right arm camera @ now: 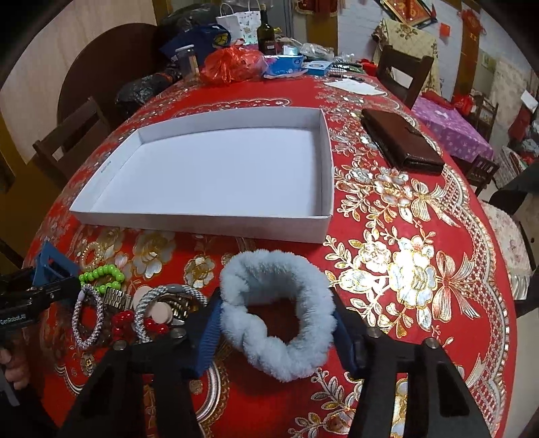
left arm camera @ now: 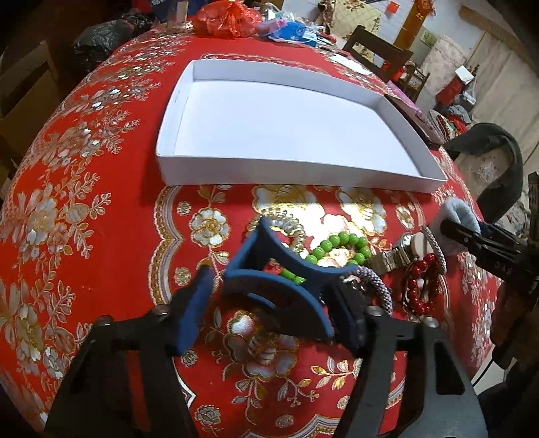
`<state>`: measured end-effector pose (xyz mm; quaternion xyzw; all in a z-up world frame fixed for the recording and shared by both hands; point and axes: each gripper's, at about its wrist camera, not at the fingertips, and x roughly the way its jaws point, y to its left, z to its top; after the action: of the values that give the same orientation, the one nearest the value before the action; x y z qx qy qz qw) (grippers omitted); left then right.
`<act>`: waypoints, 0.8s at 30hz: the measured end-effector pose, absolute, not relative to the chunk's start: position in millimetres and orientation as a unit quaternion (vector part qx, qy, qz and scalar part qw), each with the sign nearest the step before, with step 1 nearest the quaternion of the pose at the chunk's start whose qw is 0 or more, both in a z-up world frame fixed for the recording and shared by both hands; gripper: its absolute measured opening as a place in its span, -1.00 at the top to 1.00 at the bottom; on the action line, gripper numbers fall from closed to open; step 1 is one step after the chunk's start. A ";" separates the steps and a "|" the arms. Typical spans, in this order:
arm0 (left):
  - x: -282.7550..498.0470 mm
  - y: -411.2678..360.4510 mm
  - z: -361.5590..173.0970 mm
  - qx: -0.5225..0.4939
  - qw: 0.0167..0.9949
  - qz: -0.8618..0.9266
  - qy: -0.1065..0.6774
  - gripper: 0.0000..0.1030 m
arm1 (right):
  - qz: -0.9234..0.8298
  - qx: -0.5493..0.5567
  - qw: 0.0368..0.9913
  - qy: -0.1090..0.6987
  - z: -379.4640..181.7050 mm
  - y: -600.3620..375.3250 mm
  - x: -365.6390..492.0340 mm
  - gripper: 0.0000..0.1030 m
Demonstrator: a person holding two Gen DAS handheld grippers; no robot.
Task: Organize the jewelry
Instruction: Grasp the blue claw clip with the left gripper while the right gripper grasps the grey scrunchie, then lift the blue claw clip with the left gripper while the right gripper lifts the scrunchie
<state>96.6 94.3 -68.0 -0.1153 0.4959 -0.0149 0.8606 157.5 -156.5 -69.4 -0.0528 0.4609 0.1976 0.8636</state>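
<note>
Blue hair clip point(left arm camera: 283, 269) between left claw point(left arm camera: 276, 296) pads, clamp uncertain; fluffy grey scrunchie point(right arm camera: 276, 310) squeezed in right claw point(right arm camera: 276, 323). Both low over red desk point(right arm camera: 404, 236), probably for lifting into empty white tray point(right arm camera: 202, 220). Bead bracelets point(left arm camera: 337, 249) remain piled nearby.

Home dining room — red floral tablecloth point(right arm camera: 421, 236), wooden chairs point(right arm camera: 402, 72), wine bottle point(right arm camera: 266, 32), shopping bags — lived-in clutter.

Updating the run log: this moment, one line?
left claw: around blue hair clip, grip unclear | right claw: shut on fluffy scrunchie | white tray: empty
</note>
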 end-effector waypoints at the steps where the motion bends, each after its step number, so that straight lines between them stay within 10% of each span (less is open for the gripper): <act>1: 94.9 92.8 -66.8 -0.112 0.862 -0.016 0.494 -0.14 | 0.196 -0.055 0.866 0.458 -67.9 -155.4 155.8 0.05; 24: 85.2 87.0 -29.2 -0.074 0.907 0.004 0.416 -0.13 | 0.129 -0.095 0.907 0.390 -27.3 -152.4 127.4 0.17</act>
<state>85.2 87.0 -29.2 -0.0735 0.4156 0.0036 0.9066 127.4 -152.4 -27.3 -0.0946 0.3904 0.1293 0.9066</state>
